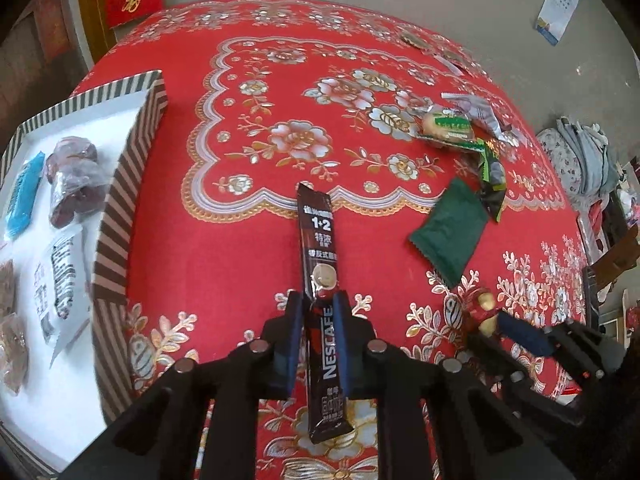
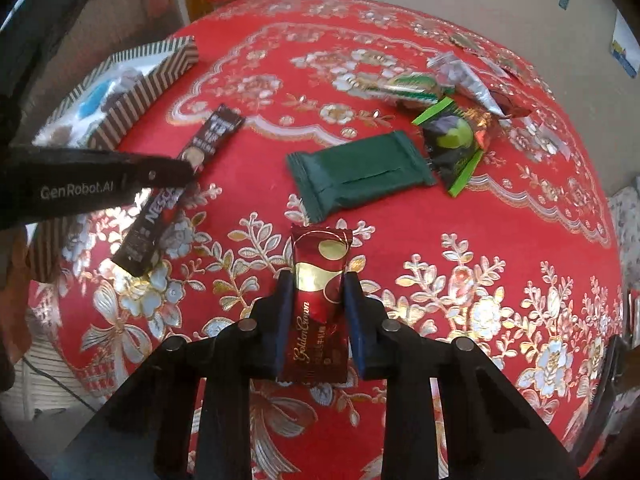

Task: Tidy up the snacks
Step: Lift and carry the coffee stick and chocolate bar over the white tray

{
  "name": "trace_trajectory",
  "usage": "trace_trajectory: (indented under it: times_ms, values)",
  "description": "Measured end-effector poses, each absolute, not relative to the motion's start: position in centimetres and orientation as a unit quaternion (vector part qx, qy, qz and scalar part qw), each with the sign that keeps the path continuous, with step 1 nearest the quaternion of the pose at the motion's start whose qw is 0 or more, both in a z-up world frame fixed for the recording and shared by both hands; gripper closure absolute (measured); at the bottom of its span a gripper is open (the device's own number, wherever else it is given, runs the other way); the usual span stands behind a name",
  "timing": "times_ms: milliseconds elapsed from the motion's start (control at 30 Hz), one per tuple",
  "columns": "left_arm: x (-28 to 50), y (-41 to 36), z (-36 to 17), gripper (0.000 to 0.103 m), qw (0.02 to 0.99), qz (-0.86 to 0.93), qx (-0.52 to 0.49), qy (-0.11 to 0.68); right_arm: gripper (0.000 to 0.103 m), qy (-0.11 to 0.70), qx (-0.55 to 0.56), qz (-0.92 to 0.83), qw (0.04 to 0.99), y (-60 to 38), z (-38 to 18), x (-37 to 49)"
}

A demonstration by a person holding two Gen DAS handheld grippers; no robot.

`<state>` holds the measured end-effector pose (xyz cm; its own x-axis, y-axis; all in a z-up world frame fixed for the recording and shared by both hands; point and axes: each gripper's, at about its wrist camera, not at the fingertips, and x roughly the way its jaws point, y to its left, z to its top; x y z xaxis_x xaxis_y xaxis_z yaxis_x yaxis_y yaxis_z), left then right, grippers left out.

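My left gripper [image 1: 319, 300] is shut on a dark Nescafe coffee stick [image 1: 320, 264] and holds it above the red floral tablecloth; the stick also shows in the right wrist view [image 2: 176, 184]. My right gripper [image 2: 318, 280] is shut on a red Golden Crown candy [image 2: 318, 300], also seen at the right of the left wrist view [image 1: 482, 308]. The striped box [image 1: 132, 184] at the left holds several snacks: a blue packet [image 1: 24, 196], a bag of dark red pieces [image 1: 72, 180], a white packet [image 1: 60, 280].
Loose snacks lie on the table at the right: a dark green packet [image 2: 360, 172], a black and green packet [image 2: 456, 144], a green-labelled biscuit [image 1: 448, 126], a silver wrapper [image 2: 464, 76]. The table [image 1: 240, 260] drops off behind the box. Clothes [image 1: 584, 160] lie on a chair far right.
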<state>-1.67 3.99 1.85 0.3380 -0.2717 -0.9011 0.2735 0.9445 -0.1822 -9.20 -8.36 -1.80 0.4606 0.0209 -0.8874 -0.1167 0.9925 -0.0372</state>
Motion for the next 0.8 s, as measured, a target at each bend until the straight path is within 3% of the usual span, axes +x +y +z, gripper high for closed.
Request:
trace_trajectory:
  times_ms: [500, 567, 633, 667, 800]
  values:
    - [-2.1, 4.2, 2.0, 0.086, 0.812, -0.164, -0.005, 0.56, 0.079, 0.483, -0.021, 0.065, 0.873, -8.3, 0.4, -8.8]
    - [-2.2, 3.4, 2.1, 0.078, 0.812, -0.165, 0.008, 0.559, 0.079, 0.485, -0.018, 0.067, 0.872, -8.4, 0.3, -8.7]
    - [-2.3, 2.8, 2.0, 0.048, 0.808, -0.168, 0.014, 0.564, 0.079, 0.487, -0.016, 0.069, 0.871, -8.5, 0.1, -8.7]
    - [-2.3, 2.5, 1.9, 0.042, 0.807, -0.17, 0.016, 0.566, 0.079, 0.487, -0.015, 0.07, 0.871, -8.5, 0.1, -8.8]
    - [-2.0, 1.4, 1.1, 0.04, 0.8, -0.162, 0.04, 0.576, 0.079, 0.483, -0.006, 0.075, 0.873, -8.9, 0.2, -8.9]
